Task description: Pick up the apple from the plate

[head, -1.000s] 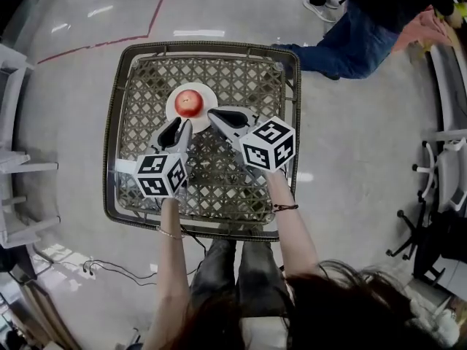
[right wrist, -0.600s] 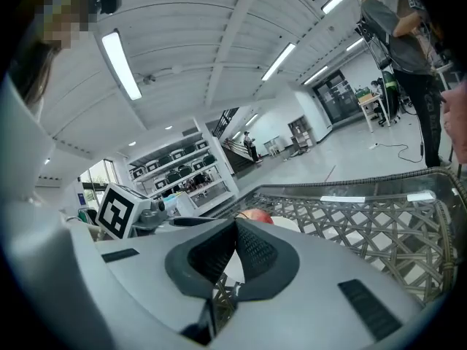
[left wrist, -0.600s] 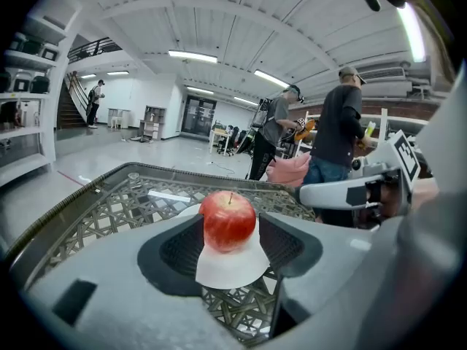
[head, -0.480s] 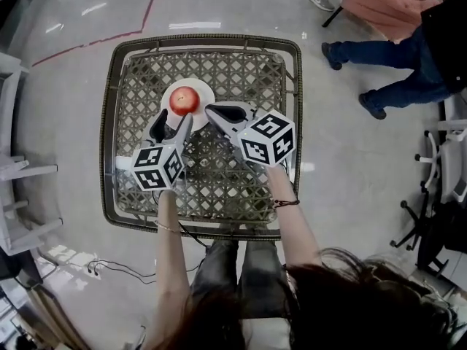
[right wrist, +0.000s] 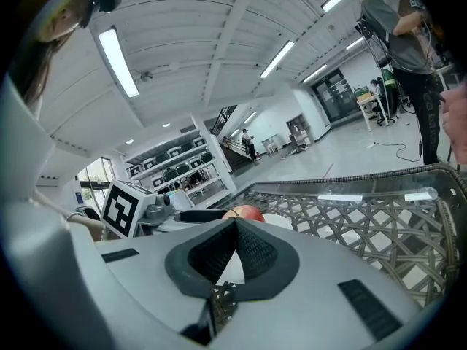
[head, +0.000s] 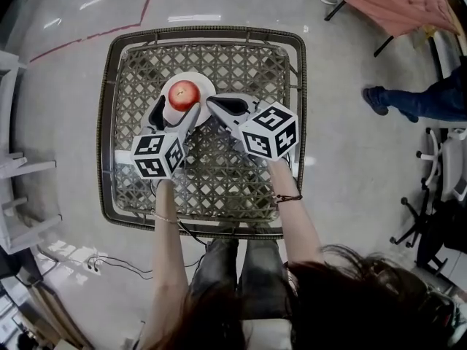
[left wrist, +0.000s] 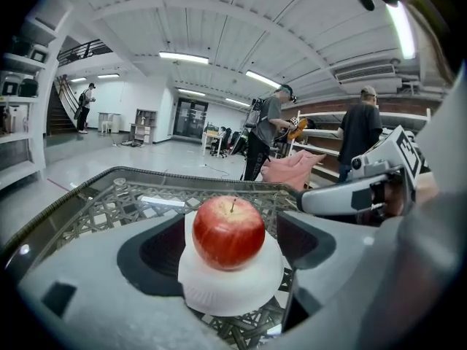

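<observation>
A red apple point(head: 184, 92) sits on a small white plate point(head: 202, 84) at the back middle of the wicker table. My left gripper point(head: 175, 112) is just in front of the plate, and its jaws are opening. In the left gripper view the apple point(left wrist: 228, 232) and plate point(left wrist: 230, 294) lie between the two dark pads point(left wrist: 157, 250), which do not touch them. My right gripper point(head: 211, 102) is beside the plate on its right, shut and empty. In the right gripper view its tips point(right wrist: 236, 222) meet, with the apple point(right wrist: 246, 212) just behind them.
The table point(head: 106, 130) has a lattice wicker top under glass and a raised dark rim. A person's leg point(head: 423, 100) and a pink garment point(head: 398, 2) are at the back right, an office chair point(head: 419, 232) is at the right, and cables point(head: 109, 267) lie on the floor.
My left gripper has opened wide and moved forward, so its jaws now flank the apple and plate. The right gripper has stayed shut beside the plate. The people at the back right have walked on.
</observation>
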{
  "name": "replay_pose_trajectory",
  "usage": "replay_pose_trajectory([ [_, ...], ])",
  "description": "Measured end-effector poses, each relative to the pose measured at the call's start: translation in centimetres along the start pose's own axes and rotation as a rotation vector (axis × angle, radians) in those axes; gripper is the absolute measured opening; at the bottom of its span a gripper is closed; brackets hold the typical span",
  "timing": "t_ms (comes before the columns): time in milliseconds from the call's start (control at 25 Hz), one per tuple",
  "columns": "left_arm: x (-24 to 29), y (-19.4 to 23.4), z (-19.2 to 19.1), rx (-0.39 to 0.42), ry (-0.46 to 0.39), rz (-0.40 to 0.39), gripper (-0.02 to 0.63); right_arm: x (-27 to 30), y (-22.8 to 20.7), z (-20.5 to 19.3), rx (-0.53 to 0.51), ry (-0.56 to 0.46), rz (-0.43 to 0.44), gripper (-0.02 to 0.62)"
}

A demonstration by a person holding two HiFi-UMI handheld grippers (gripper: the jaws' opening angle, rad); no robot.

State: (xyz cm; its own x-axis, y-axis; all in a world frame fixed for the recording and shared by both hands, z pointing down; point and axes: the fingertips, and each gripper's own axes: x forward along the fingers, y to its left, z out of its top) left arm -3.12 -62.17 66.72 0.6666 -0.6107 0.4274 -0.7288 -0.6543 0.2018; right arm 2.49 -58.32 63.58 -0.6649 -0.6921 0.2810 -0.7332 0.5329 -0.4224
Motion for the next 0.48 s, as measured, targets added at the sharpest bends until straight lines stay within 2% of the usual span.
replay_pose_trajectory([
  [240, 1.3, -0.1, 0.0, 0.059, 0.024, -0.019, 0.408, 0.0, -0.8, 0.0, 0.007, -0.001, -0.013, 0.009],
  [480, 2.1, -0.1, 0.1, 0.042, 0.011, -0.040, 0.423, -0.3, -1.5, -0.2, 0.013, 0.001, -0.024, 0.009],
])
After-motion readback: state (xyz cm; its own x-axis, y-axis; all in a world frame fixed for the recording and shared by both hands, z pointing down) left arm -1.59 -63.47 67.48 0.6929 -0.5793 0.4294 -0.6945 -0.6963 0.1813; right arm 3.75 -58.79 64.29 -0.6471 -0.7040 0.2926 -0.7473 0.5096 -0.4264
